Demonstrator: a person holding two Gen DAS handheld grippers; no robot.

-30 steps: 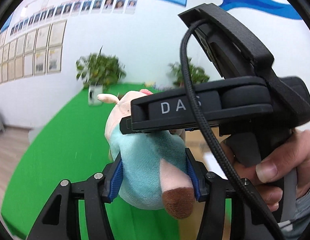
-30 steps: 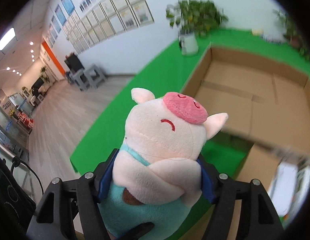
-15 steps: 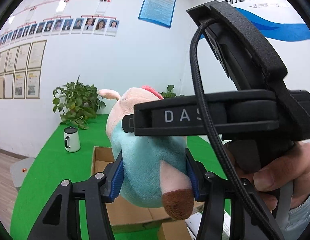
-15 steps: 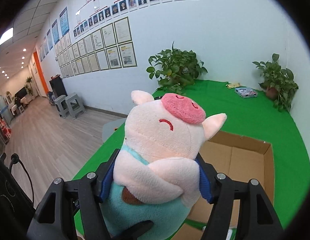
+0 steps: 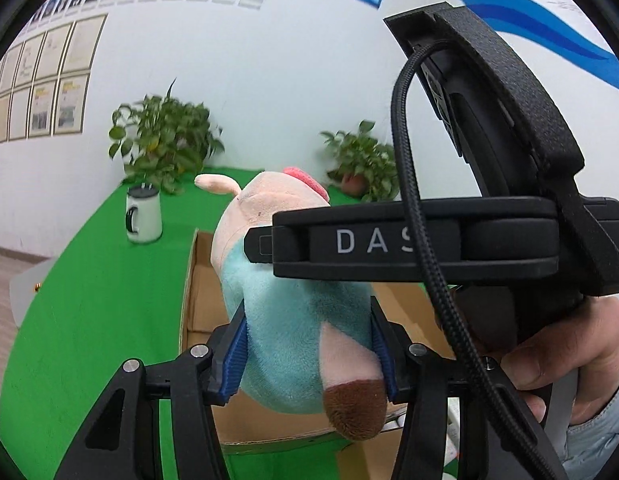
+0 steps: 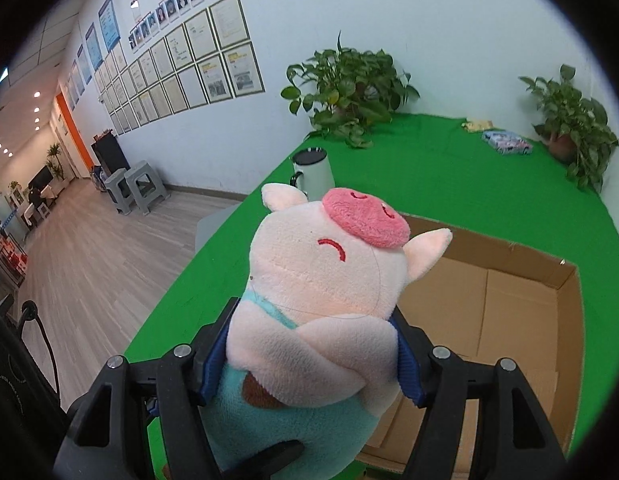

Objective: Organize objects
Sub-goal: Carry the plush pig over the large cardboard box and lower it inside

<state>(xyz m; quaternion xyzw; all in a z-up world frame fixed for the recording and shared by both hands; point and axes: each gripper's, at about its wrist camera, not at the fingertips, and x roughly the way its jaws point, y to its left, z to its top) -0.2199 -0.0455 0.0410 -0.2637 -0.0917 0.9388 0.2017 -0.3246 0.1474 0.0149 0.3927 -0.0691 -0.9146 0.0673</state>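
A plush pig [image 5: 297, 320] with a pink snout and a light-blue body is gripped by both grippers and held in the air. My left gripper [image 5: 309, 352] is shut on its blue lower body, one brown-tipped foot hanging below. In the left wrist view the right gripper's black body [image 5: 461, 240] crosses in front of the pig, a hand [image 5: 565, 360] on its handle. My right gripper [image 6: 309, 356] is shut on the plush pig [image 6: 325, 280] at its arms and chest. An open cardboard box [image 6: 509, 312] lies on the green table beyond and below the pig.
A white mug [image 6: 311, 170] stands on the green table [image 6: 449, 184] left of the box. Two potted plants [image 6: 345, 88] sit at the back wall, with a small flat package [image 6: 505, 142] between them. The table's left edge drops to a wooden floor with grey stools [image 6: 137, 190].
Both grippers have carried the pig across the table while still gripping it. The view swung, and the box now lies behind and under the pig in both views.
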